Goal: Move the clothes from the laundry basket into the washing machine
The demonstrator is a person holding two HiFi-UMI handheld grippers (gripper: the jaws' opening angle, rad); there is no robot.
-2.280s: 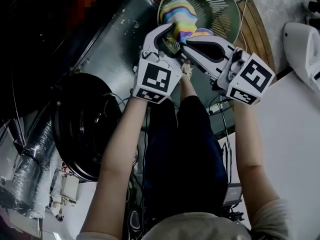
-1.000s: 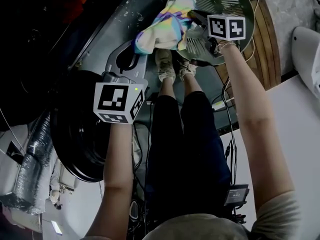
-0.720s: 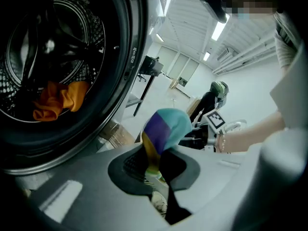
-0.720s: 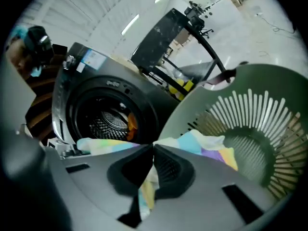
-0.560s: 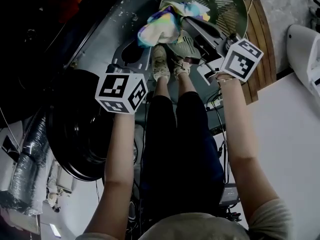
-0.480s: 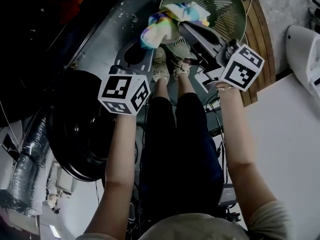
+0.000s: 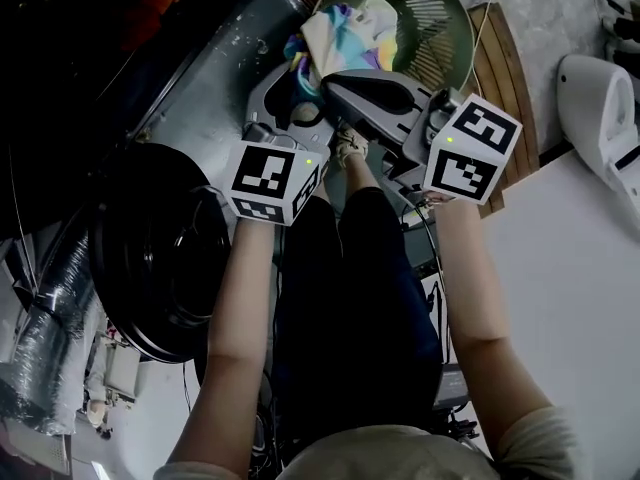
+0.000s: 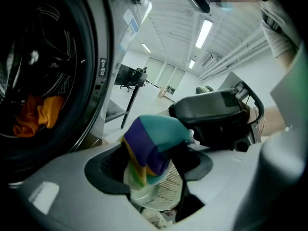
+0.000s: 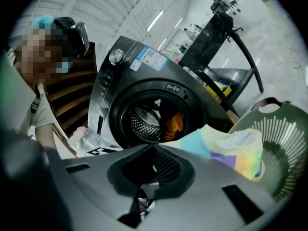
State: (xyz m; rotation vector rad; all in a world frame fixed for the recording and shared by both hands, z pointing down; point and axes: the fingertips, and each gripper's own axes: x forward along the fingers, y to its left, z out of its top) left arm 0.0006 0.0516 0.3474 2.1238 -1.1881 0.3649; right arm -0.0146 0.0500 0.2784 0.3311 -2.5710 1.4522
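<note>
Grey-and-black front-loading washing machine (image 9: 144, 83), middle of right gripper view: round port unobstructed, perforated steel drum holding an orange item (image 9: 174, 123). Green slatted plastic laundry basket (image 7: 445, 23), top of head view, rim clear. Soft multicoloured striped garment (image 7: 350, 23), over the basket's near rim, pinched in the closed tips of right gripper (image 9: 154, 150). It hangs in the gap of left gripper (image 8: 149, 174), whose jaws have just been opening and do not pinch it.

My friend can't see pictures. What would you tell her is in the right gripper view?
The right gripper has its fingers shut on a rainbow cloth. Behind it stands a washing machine with something orange in its open drum, and a green laundry basket sits at the right edge.
</note>
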